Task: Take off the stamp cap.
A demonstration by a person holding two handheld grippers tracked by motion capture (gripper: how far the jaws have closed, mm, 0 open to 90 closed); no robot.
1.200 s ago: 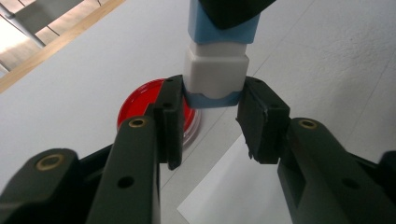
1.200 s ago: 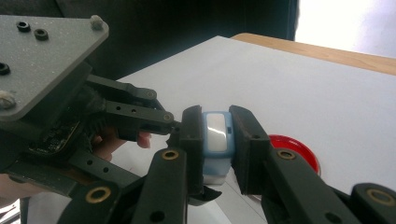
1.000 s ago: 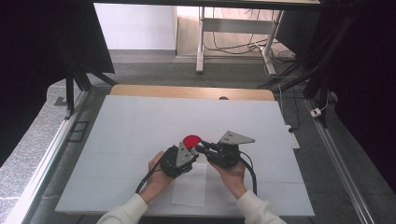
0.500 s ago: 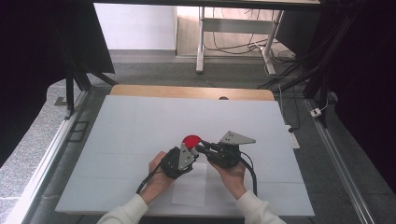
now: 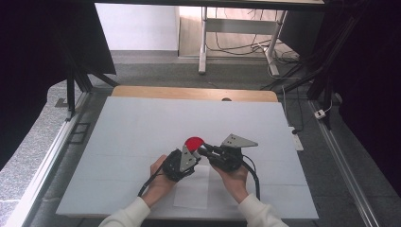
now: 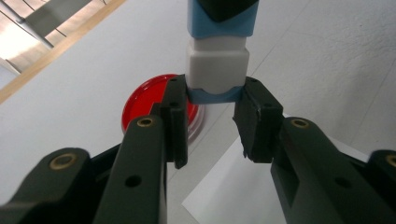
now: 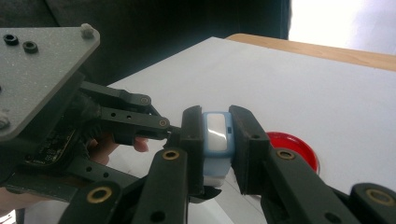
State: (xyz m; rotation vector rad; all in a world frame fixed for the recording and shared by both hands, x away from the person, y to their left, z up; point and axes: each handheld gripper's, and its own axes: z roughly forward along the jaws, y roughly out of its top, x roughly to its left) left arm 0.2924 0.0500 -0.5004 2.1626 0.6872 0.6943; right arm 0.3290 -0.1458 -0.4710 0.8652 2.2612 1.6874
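Blue-white stamp (image 6: 217, 70) — between both grippers

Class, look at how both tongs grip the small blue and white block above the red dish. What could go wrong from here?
1. Both the left tongs and the right tongs pinch one small block; pulling unevenly might twist it loose.
2. If it slips, it could drop onto the red dish just below and knock it.
3. The left grip sits near the block's end, so it may slide off.
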